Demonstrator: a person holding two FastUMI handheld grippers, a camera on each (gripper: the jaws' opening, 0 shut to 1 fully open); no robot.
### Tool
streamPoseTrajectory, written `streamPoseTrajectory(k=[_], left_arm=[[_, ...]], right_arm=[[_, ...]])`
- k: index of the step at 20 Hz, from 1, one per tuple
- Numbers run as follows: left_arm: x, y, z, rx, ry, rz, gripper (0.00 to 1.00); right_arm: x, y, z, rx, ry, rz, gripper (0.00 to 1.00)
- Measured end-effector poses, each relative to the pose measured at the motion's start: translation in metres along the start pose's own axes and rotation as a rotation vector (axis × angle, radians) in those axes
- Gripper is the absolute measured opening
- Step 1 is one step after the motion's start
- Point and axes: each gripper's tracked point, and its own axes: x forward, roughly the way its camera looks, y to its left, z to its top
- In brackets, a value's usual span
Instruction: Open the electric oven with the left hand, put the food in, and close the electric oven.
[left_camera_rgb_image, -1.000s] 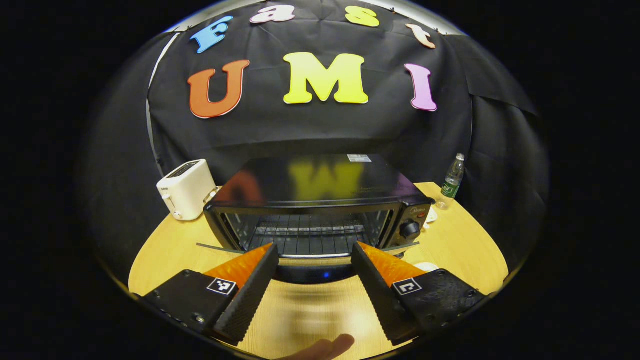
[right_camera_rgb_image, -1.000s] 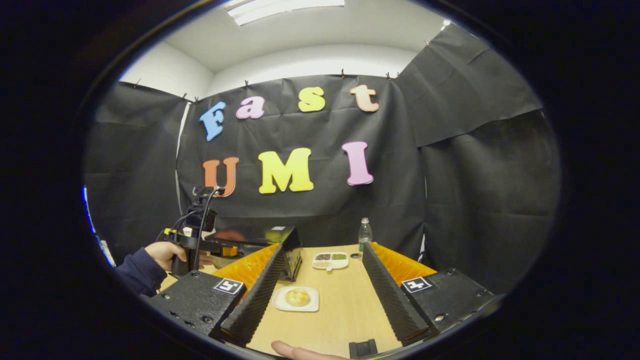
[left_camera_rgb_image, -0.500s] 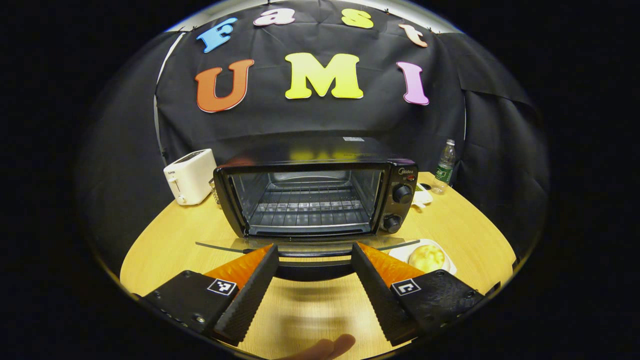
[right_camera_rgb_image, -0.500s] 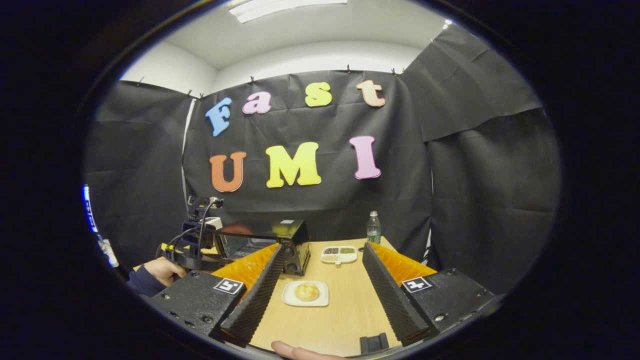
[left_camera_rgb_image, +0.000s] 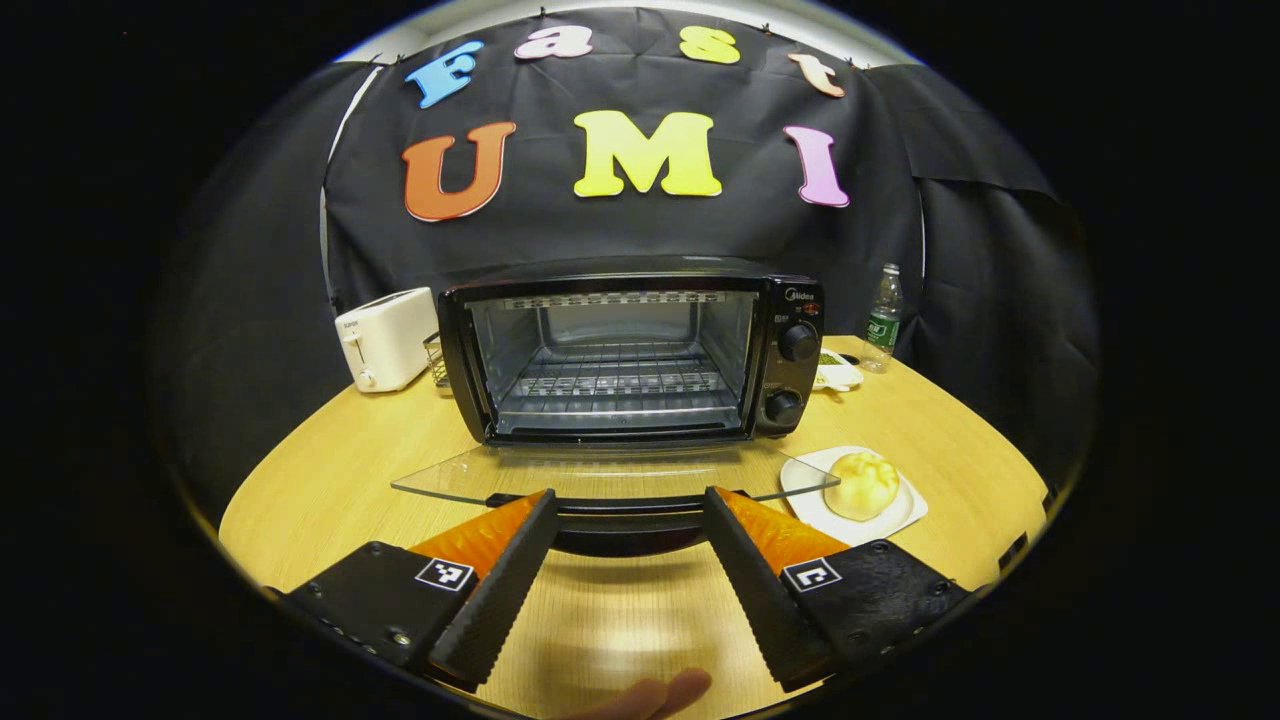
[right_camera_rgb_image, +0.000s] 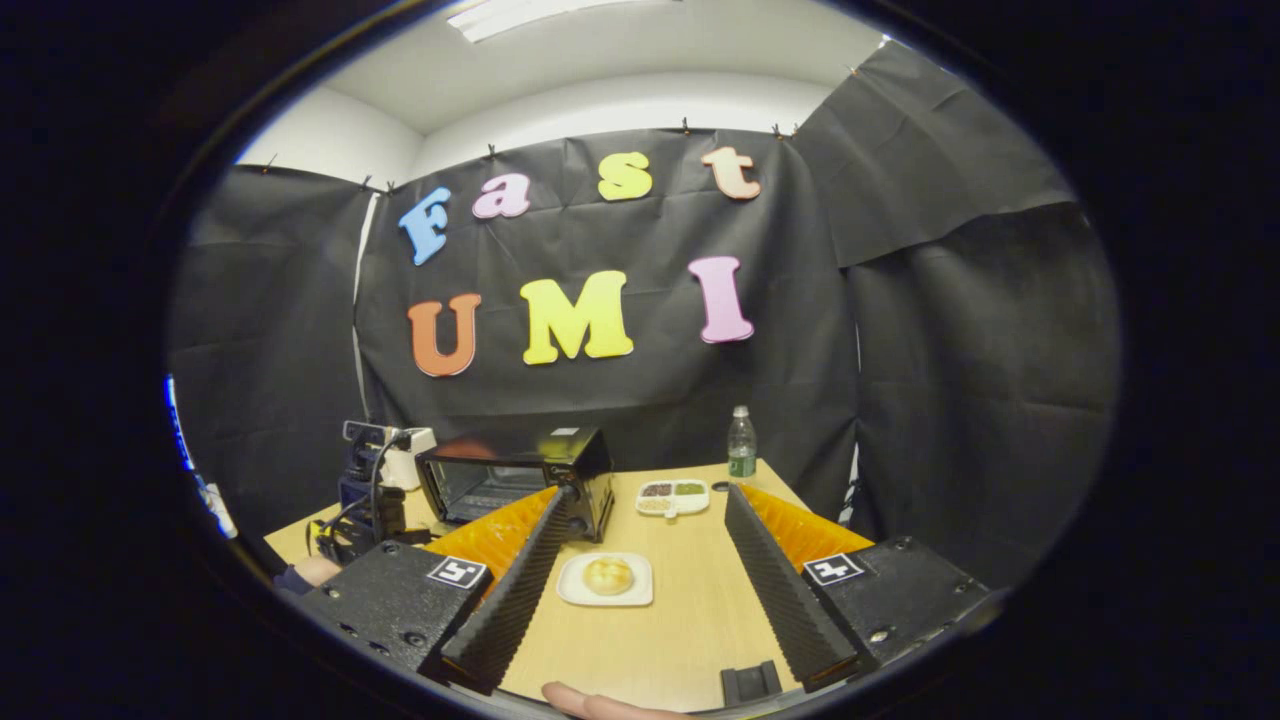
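Observation:
The black electric oven (left_camera_rgb_image: 620, 360) stands open on the round wooden table (left_camera_rgb_image: 320, 470), wire rack bare inside. Its glass door (left_camera_rgb_image: 600, 470) lies flat toward me. The door's black handle (left_camera_rgb_image: 625, 525) crosses the gap of my open left gripper (left_camera_rgb_image: 628, 497), just past the fingertips. A pale bun (left_camera_rgb_image: 858, 485) rests on a white plate (left_camera_rgb_image: 810, 500) right of the door. My right gripper (right_camera_rgb_image: 650, 495) hangs open above the table, bun (right_camera_rgb_image: 608, 575) and plate (right_camera_rgb_image: 575, 592) between its fingers farther off, oven (right_camera_rgb_image: 520, 475) to the left. The left gripper (right_camera_rgb_image: 365, 500) appears there beside the oven.
A white toaster (left_camera_rgb_image: 385, 338) and a small wire basket (left_camera_rgb_image: 435, 358) stand left of the oven. A water bottle (left_camera_rgb_image: 882, 320) and a divided sauce dish (right_camera_rgb_image: 672, 496) sit at the back right. Black cloth walls ring the table.
My left gripper came down and back with the door handle, and the glass door swung from partly lowered to flat. The right gripper barely moved.

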Motion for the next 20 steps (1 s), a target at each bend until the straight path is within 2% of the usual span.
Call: streamPoseTrajectory(k=[2, 3, 4, 5, 6, 9, 11, 15, 20], left_arm=[[0.002, 0.0, -0.012, -0.005, 0.022, 0.0, 0.97], [0.0, -0.001, -0.019, -0.007, 0.034, 0.001, 0.88], [-0.002, -0.001, -0.023, -0.012, 0.031, 0.0, 0.97], [-0.001, -0.001, -0.029, -0.027, 0.045, 0.0, 0.87], [0.001, -0.001, -0.035, -0.037, 0.055, -0.002, 0.95], [0.006, 0.0, -0.062, -0.053, 0.139, 0.0, 0.95], [0.002, -0.001, -0.045, -0.044, 0.078, 0.0, 0.95], [-0.003, 0.008, -0.043, -0.047, 0.069, 0.011, 0.95], [-0.049, 0.012, 0.009, -0.027, -0.059, -0.002, 0.95]], right_arm=[[0.004, -0.002, -0.006, 0.004, 0.016, -0.006, 0.96], [0.006, -0.003, -0.009, 0.009, 0.023, -0.009, 0.96], [0.007, -0.004, -0.012, 0.012, 0.028, -0.011, 0.96], [0.009, -0.004, -0.013, 0.013, 0.035, -0.013, 0.96], [0.011, -0.004, -0.016, 0.013, 0.04, -0.016, 0.96], [0.021, -0.003, -0.022, 0.011, 0.051, -0.024, 0.97], [0.03, 0.001, -0.03, 0.002, 0.07, -0.021, 0.97], [0.053, 0.009, -0.043, -0.013, 0.107, -0.011, 0.97], [0.082, 0.009, -0.048, -0.015, 0.121, -0.02, 0.97]])
